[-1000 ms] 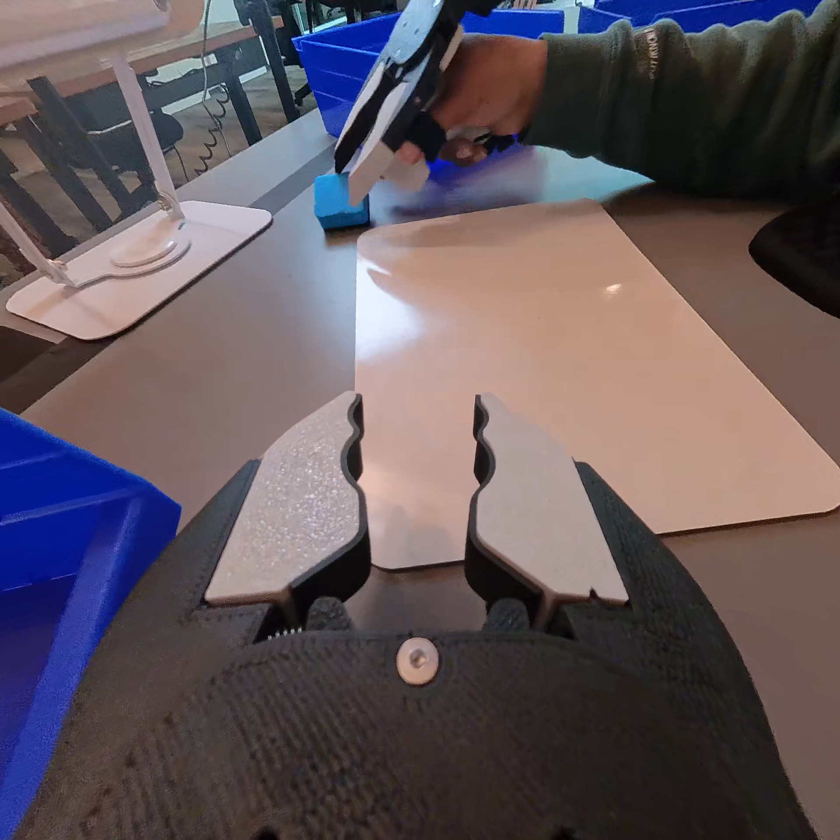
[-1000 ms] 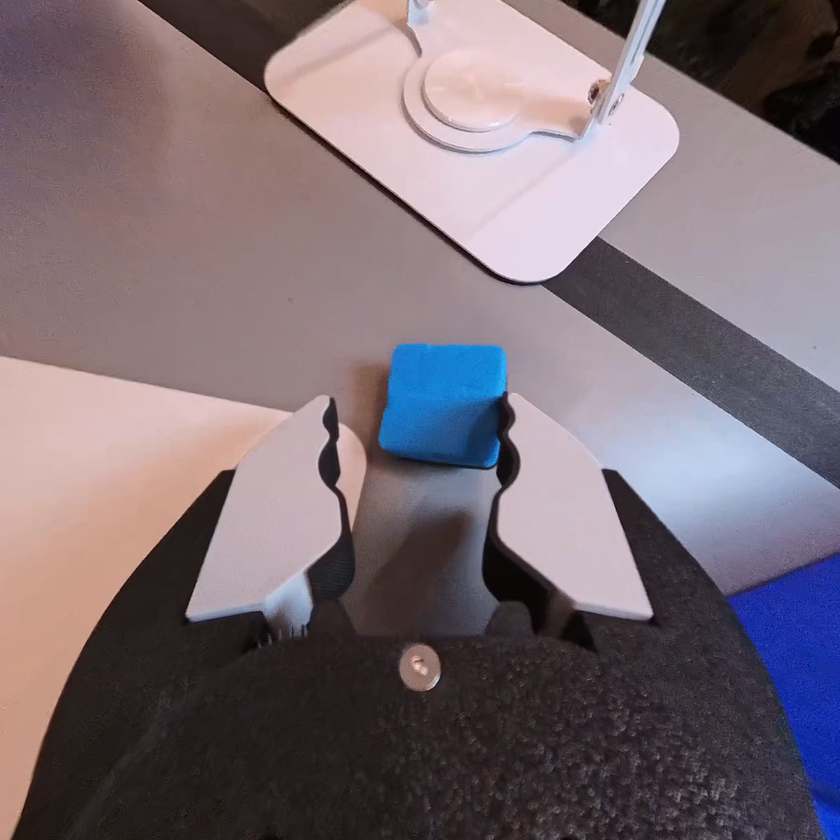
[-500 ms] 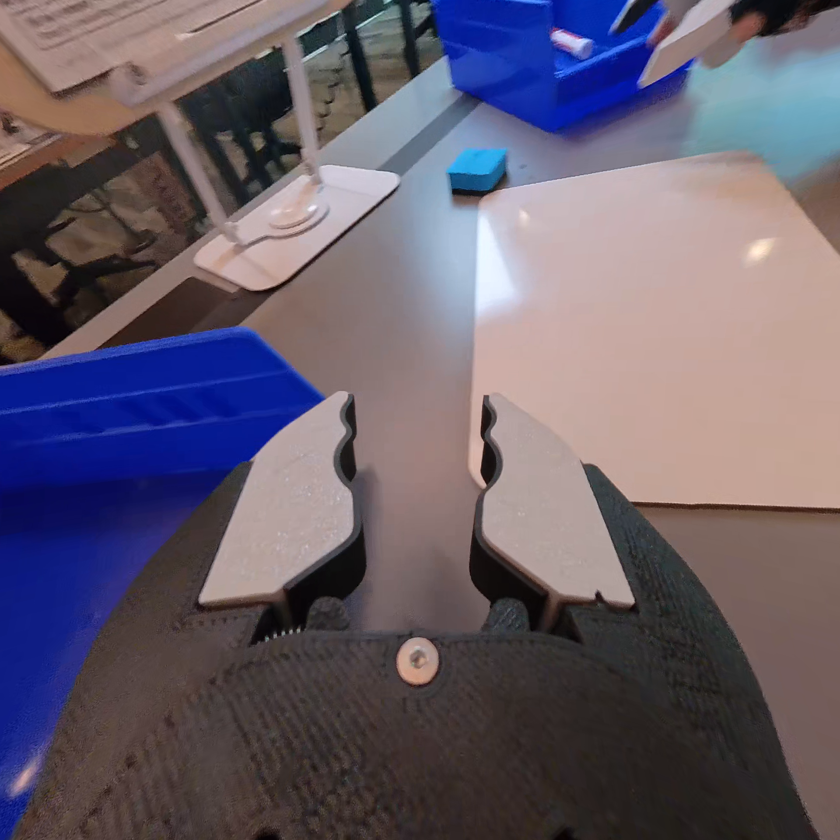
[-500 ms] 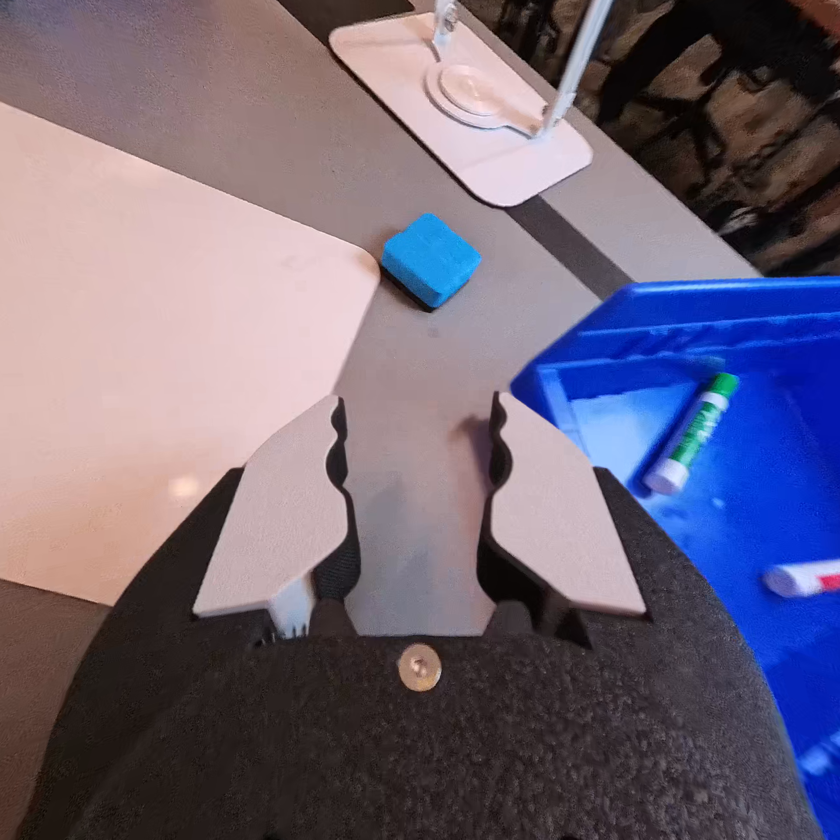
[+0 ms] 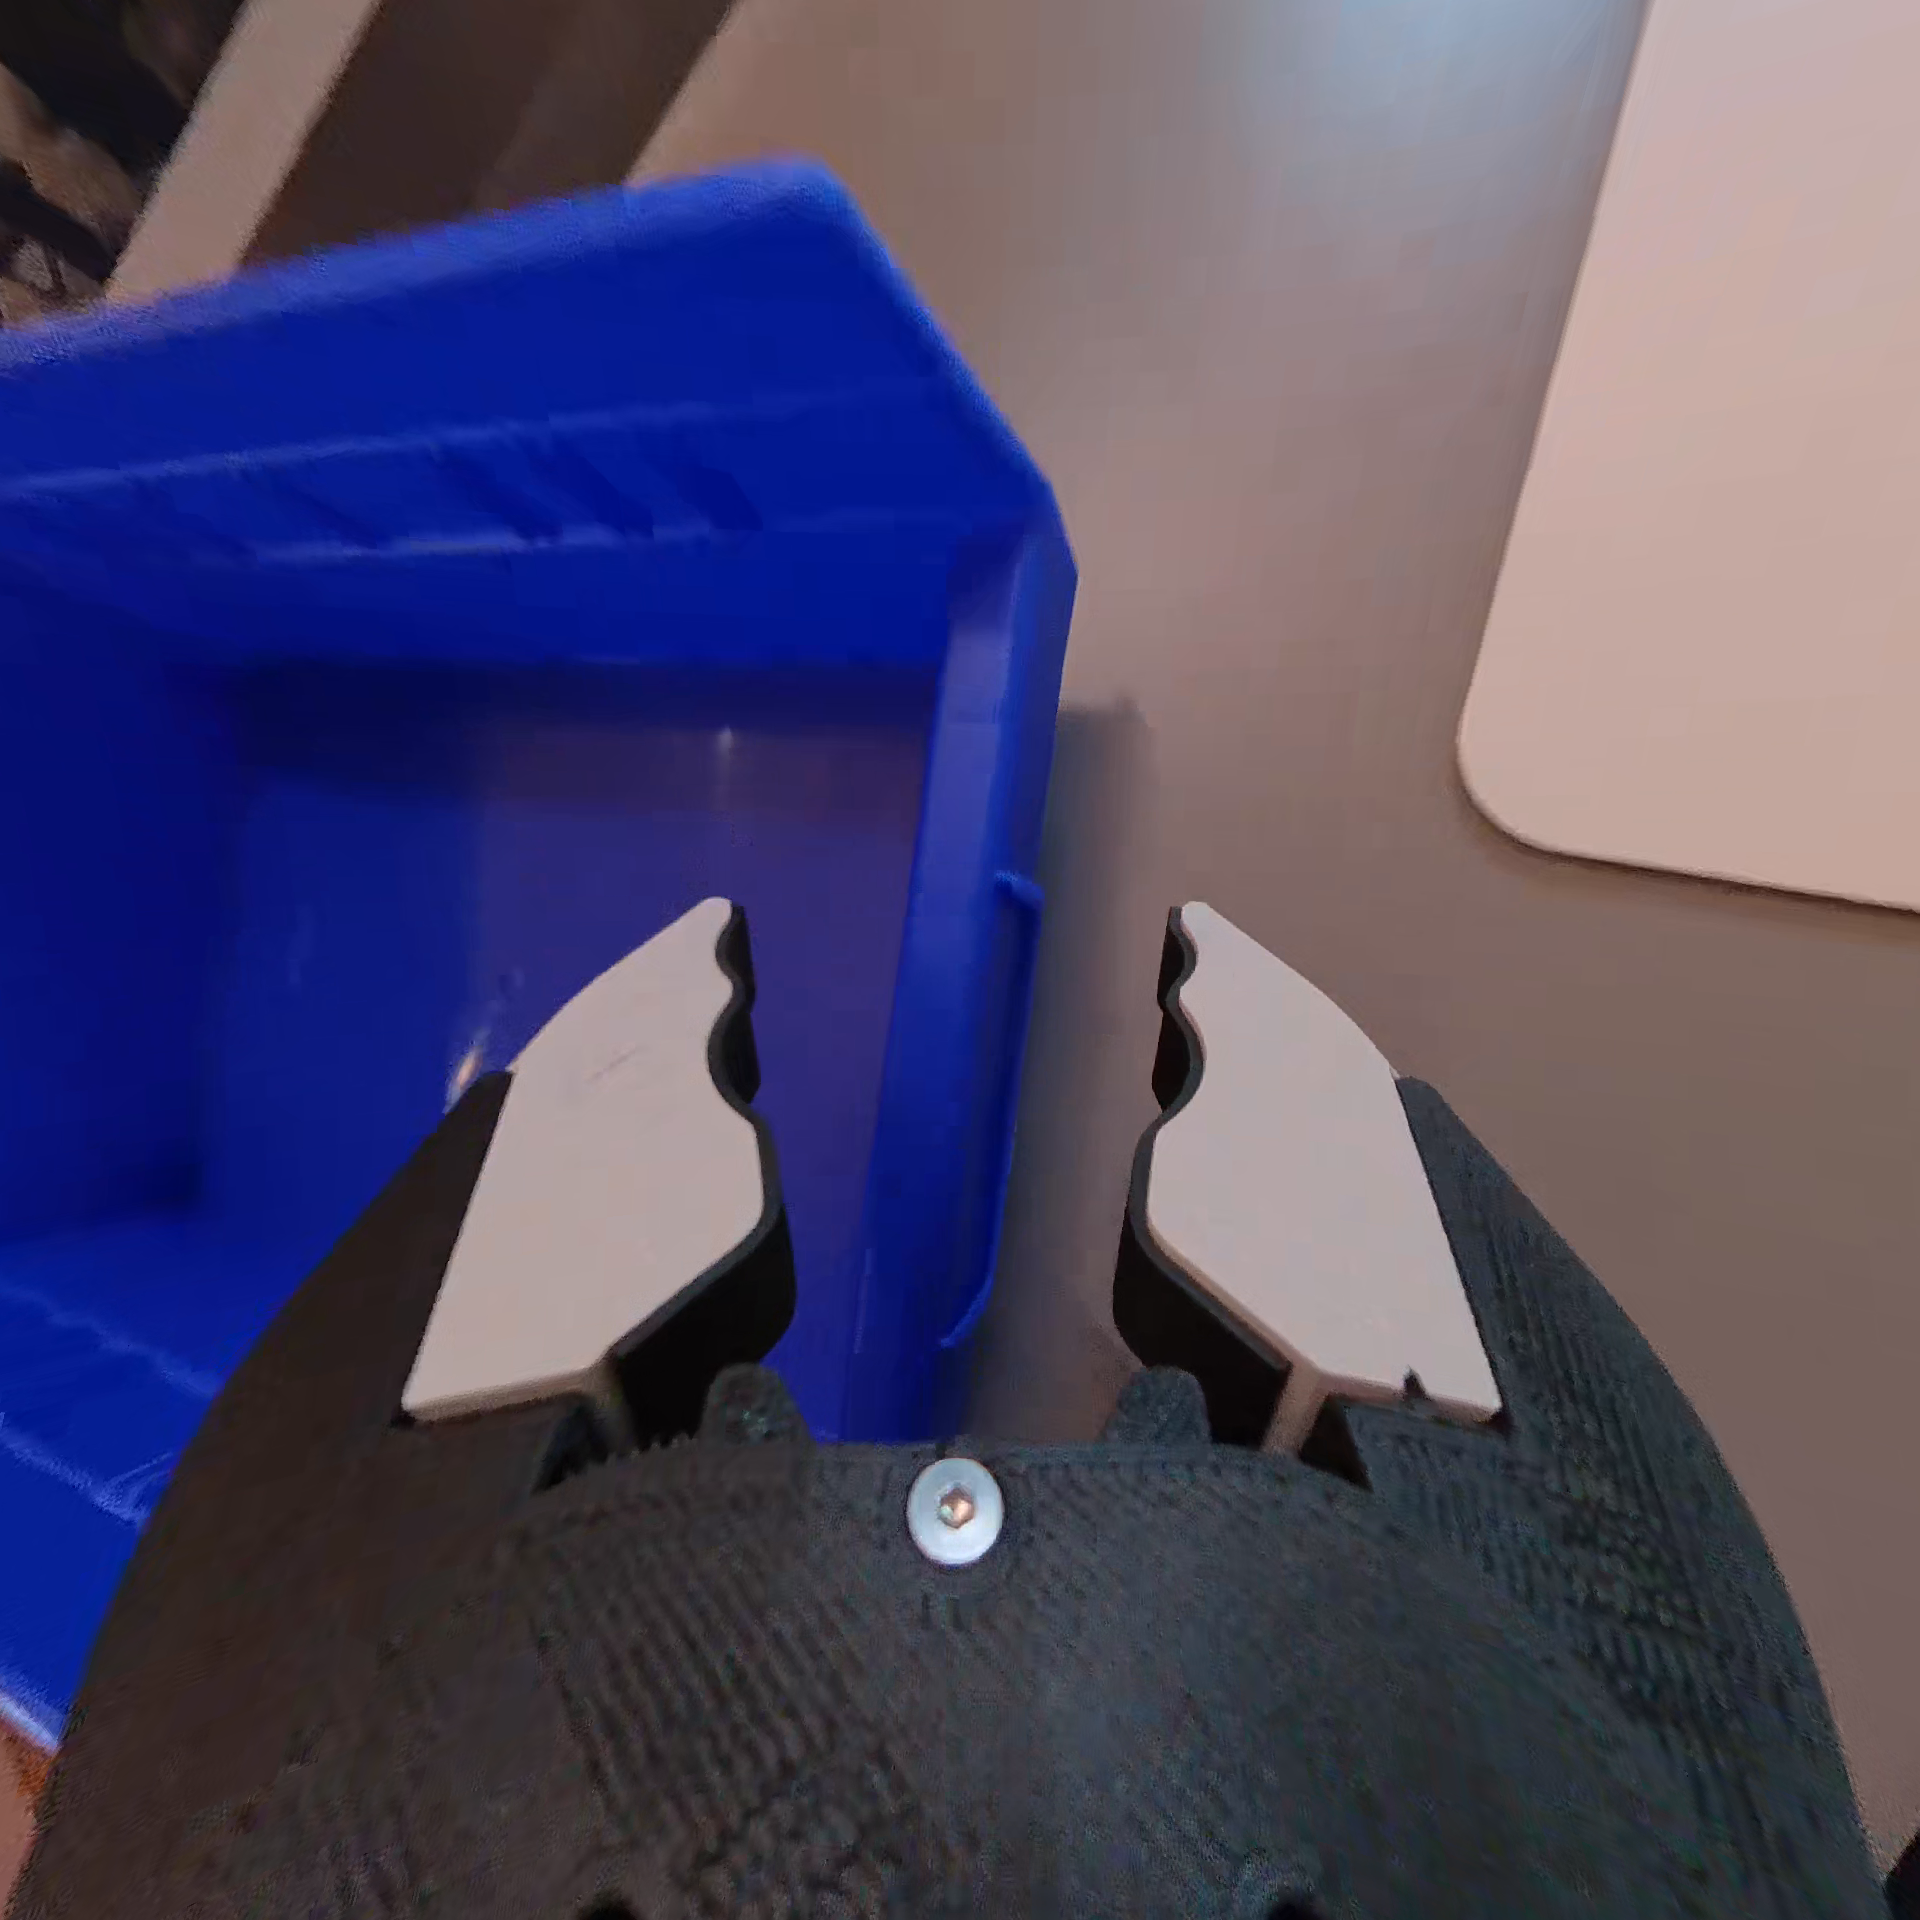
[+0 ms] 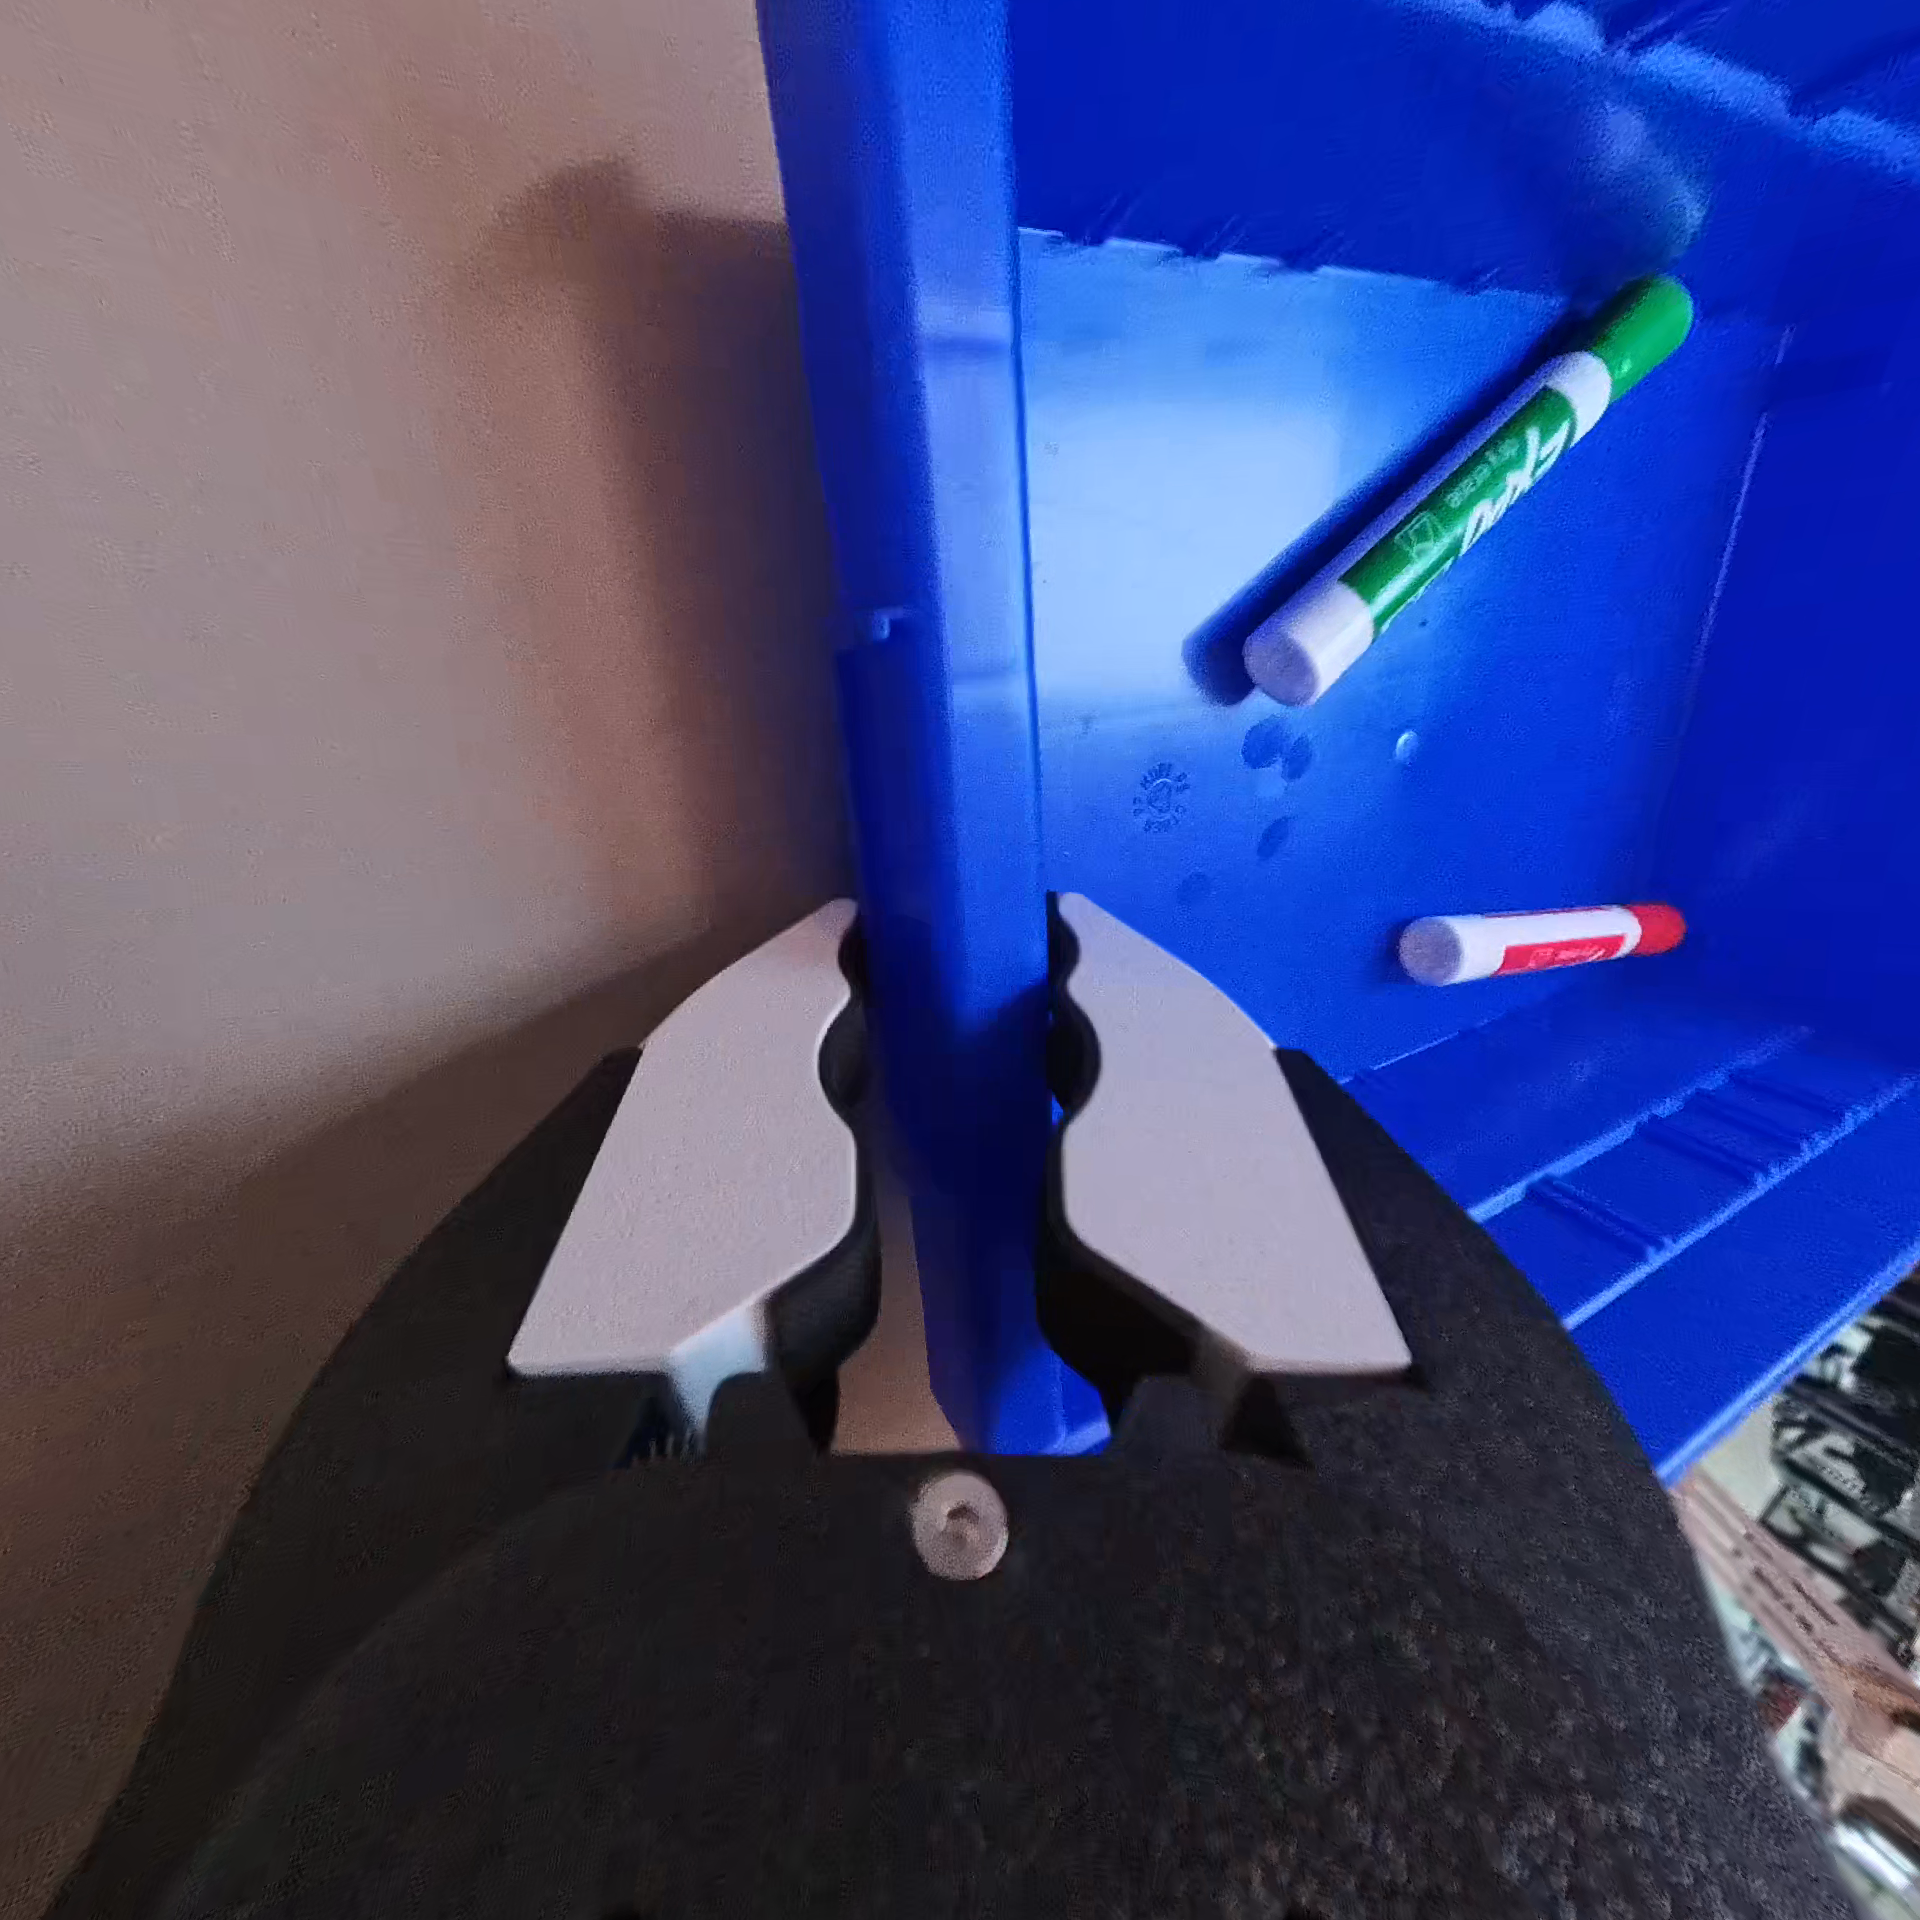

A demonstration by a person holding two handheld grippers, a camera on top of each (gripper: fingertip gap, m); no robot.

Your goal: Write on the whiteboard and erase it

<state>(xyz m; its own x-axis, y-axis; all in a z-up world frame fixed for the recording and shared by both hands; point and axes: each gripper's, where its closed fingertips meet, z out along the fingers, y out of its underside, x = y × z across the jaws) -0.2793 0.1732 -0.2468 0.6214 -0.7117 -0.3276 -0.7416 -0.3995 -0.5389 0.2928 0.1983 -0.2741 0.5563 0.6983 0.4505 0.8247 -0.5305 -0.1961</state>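
Observation:
My right gripper is shut on the side wall of a blue bin, one finger outside and one inside. In that bin lie a green-capped marker and a red-capped marker. My left gripper is open and empty. It hovers astride the right wall of another blue bin, apart from it. The whiteboard lies flat on the table to the upper right in the left wrist view and looks blank. The blue eraser is out of view.
The grey-brown table runs between the left bin and the whiteboard. The left bin's inside looks empty where it shows. A pale surface lies left of the right bin. Clutter shows past the table edge at the lower right.
My right gripper has swung from the eraser to the marker bin and closed on its wall. My left gripper has swung left over the other bin and opened wider.

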